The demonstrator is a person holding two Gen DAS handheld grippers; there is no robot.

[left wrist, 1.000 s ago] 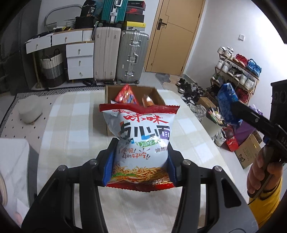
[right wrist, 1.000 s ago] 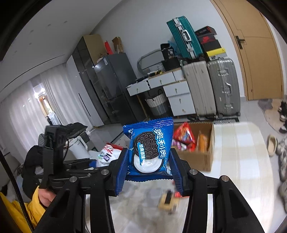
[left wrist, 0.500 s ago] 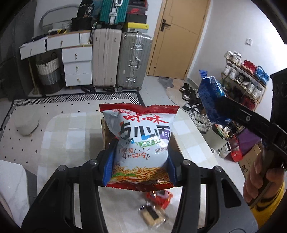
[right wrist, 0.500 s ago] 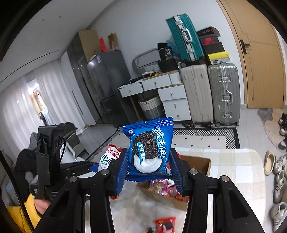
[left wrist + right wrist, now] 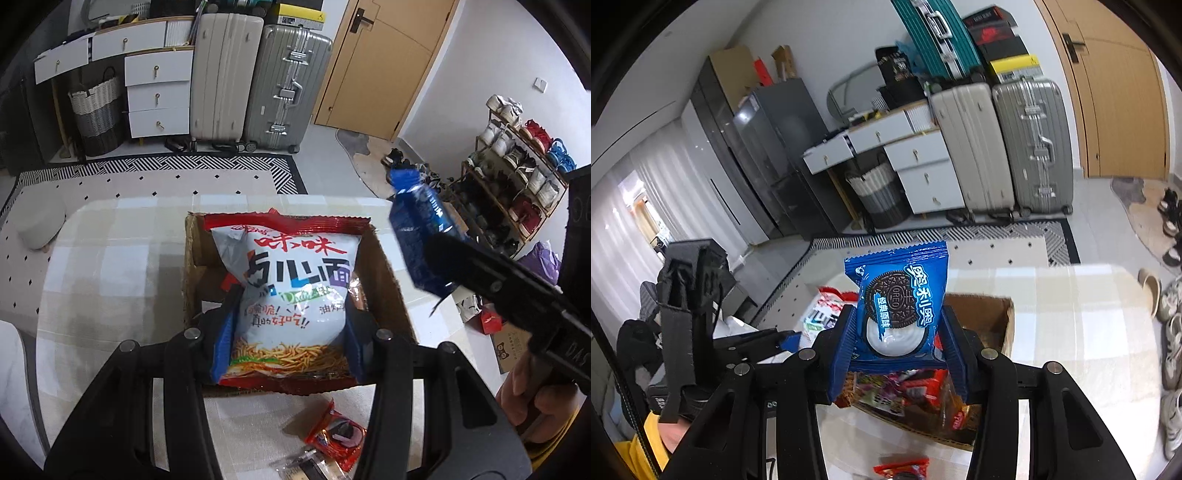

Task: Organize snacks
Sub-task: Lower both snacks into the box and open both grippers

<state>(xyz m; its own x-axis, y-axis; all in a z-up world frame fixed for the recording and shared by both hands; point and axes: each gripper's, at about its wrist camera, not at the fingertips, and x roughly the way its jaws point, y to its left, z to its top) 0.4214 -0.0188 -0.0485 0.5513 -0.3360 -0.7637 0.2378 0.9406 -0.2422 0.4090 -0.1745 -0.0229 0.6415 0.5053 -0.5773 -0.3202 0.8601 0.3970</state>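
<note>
Left gripper [image 5: 288, 332]: jaws clamped on the lower sides of the noodle bag [image 5: 291, 295], blue pads pressed against both edges. The bag is upright and held over the open box [image 5: 388, 280], covering most of the opening in the left wrist view. The box stands on the checked table [image 5: 110, 266].

On the table, just in front of the box: a small red packet [image 5: 338, 439] and, beside it, a brown packet [image 5: 306, 467], partly cut off by the frame edge.

Right gripper [image 5: 897, 354]: jaws clamped on the lower part of the blue Oreo pack [image 5: 899, 306], which is upright. In the left wrist view the pack [image 5: 421, 236] is off the box's right side, raised above the rim. In the right wrist view the pack is above the near part of the box [image 5: 997, 314], in which several snack packets [image 5: 905, 391] lie. The noodle bag [image 5: 827, 306] shows to the pack's left.
</note>
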